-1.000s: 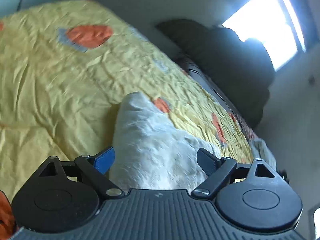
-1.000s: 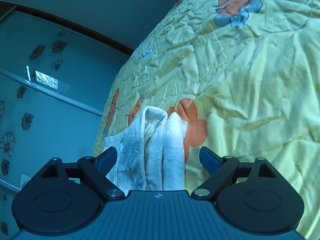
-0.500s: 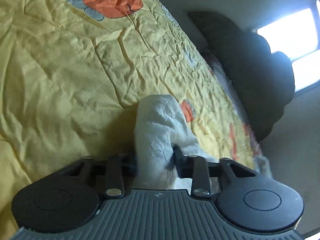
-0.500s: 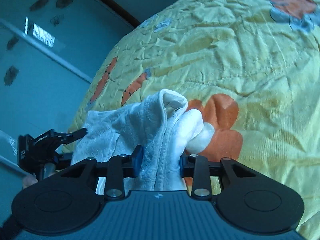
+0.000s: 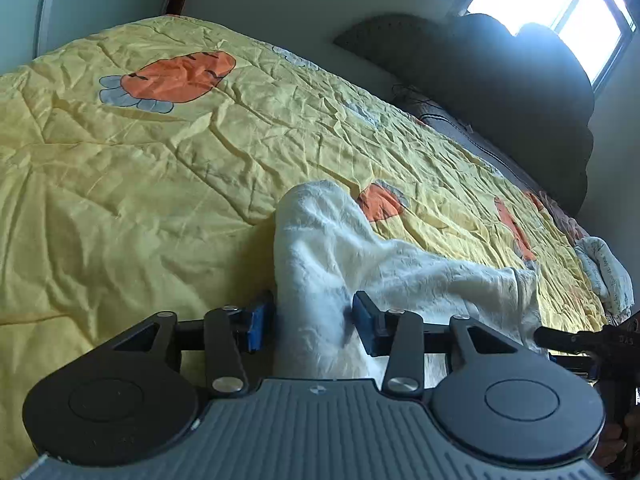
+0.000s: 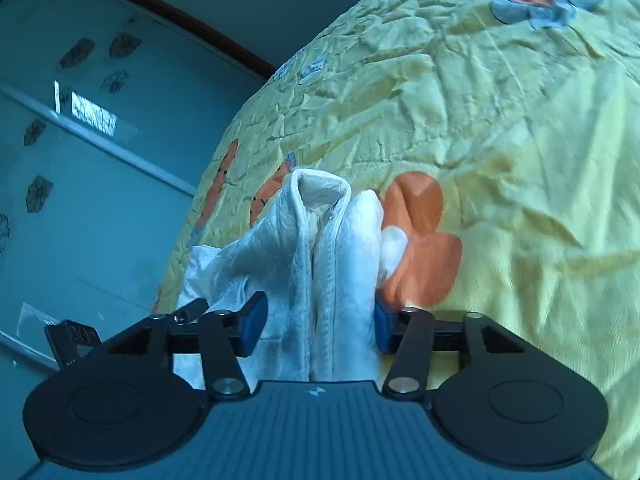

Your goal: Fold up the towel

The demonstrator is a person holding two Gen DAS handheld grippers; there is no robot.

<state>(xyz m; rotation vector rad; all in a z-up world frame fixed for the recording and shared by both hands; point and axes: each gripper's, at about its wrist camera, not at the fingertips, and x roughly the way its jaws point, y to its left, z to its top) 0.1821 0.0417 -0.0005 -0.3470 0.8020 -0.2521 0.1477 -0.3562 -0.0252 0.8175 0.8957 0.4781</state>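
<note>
A white textured towel (image 5: 328,240) lies bunched on the yellow bedspread (image 5: 140,184). My left gripper (image 5: 310,320) is shut on one gathered end, which sticks up between its blue pads. From there the cloth runs off to the right toward the other gripper's black tip (image 5: 576,338). In the right wrist view, my right gripper (image 6: 318,320) is shut on the towel's (image 6: 340,240) other end, with its hemmed folds standing upright between the pads. The left gripper's tip (image 6: 76,336) shows at the lower left there.
The bedspread (image 6: 520,140) has orange carrot prints and many creases. Dark cushions (image 5: 500,92) sit at the bed's head under a bright window (image 5: 560,4). Another pale cloth (image 5: 604,276) lies by the far right edge. A glazed wardrobe door (image 6: 80,168) stands beside the bed.
One second ago both grippers stood open around the towel ends. Both then shut on the cloth, and since then the views have tilted a little with the towel held.
</note>
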